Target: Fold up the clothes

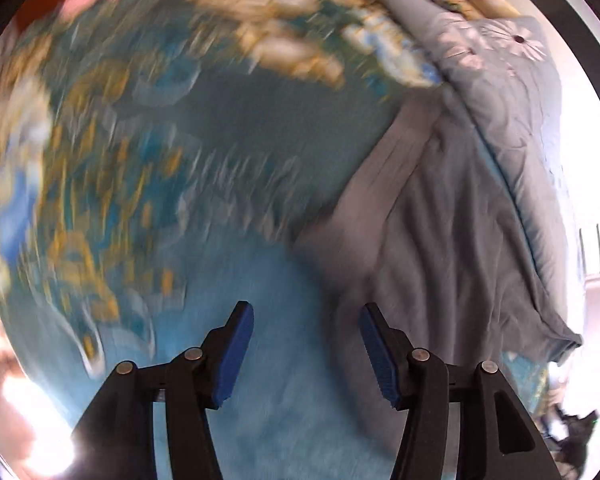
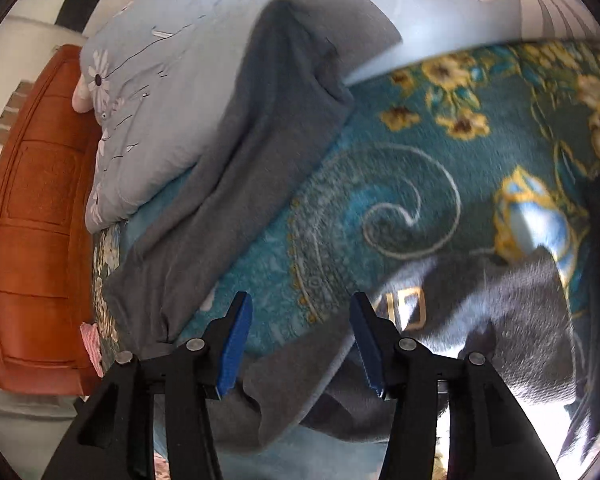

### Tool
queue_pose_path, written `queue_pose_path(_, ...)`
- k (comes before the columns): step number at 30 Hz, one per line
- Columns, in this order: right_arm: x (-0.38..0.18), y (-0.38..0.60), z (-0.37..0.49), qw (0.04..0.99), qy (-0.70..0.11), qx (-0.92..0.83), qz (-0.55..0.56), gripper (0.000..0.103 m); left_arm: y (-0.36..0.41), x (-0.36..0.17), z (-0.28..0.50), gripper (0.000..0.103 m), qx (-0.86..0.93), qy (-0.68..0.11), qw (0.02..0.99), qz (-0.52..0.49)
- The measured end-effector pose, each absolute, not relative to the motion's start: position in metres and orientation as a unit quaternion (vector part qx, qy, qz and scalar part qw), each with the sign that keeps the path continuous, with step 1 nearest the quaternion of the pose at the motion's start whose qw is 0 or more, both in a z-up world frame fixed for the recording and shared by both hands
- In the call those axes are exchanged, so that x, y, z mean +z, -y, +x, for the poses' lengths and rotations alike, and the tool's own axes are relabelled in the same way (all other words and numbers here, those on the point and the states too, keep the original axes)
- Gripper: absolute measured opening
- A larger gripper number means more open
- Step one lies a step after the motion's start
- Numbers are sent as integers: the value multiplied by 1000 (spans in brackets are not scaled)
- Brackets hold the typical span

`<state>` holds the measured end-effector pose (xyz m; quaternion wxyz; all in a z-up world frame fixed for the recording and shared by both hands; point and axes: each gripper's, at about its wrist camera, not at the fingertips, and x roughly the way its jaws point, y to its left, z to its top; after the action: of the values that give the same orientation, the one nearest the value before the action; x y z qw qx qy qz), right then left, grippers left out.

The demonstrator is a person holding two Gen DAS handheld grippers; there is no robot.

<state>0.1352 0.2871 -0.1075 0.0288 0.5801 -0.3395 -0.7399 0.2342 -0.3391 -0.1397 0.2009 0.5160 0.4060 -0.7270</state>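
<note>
Both hand-held grippers (image 1: 306, 354) (image 2: 300, 344) apart-jawed, empty

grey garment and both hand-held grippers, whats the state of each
grey garment: unfolded, lying rumpled on the patterned bedspread, one end up on the quilt
left hand-held gripper: open, nothing between the pads
right hand-held gripper: open, above the garment's near edge, not gripping

grey garment (image 2: 236, 184) (teal floral blanket (image 2: 440, 152))
</note>
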Motion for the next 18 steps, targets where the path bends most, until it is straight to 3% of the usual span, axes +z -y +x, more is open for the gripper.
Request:
queue_pose_path(7, -153, -285, 130, -16, 375, -698, 610, 50, 330, -153, 232, 64, -717, -450, 206, 491)
queue_pose_path(9, -158, -284, 130, -17, 386, -694, 608, 38, 329, -152, 228, 64, -716, -465, 199, 480)
queue_pose_path(11, -159, -282, 131, -14, 380, -695, 611, 19, 327, -152, 224, 64, -717, -477, 191, 472)
queue_pose_path(14, -160, -278, 134, 0, 377, -690, 618, 9, 320, -151, 215, 61, -722, -464, 190, 477)
queue_pose_path(16, -159, -278, 137, 6, 378, -691, 615, 7, 322, -151, 211, 44, -725, -461, 188, 476)
queue_pose_path(17, -158, -278, 138, 9, 383, -690, 614, 7, 322, -151, 208, 24, -727, -462, 183, 474)
queue_pose_path(18, -156, -278, 138, 11, 386, -690, 612, 7, 322, -151, 206, 13, -727, -465, 181, 473)
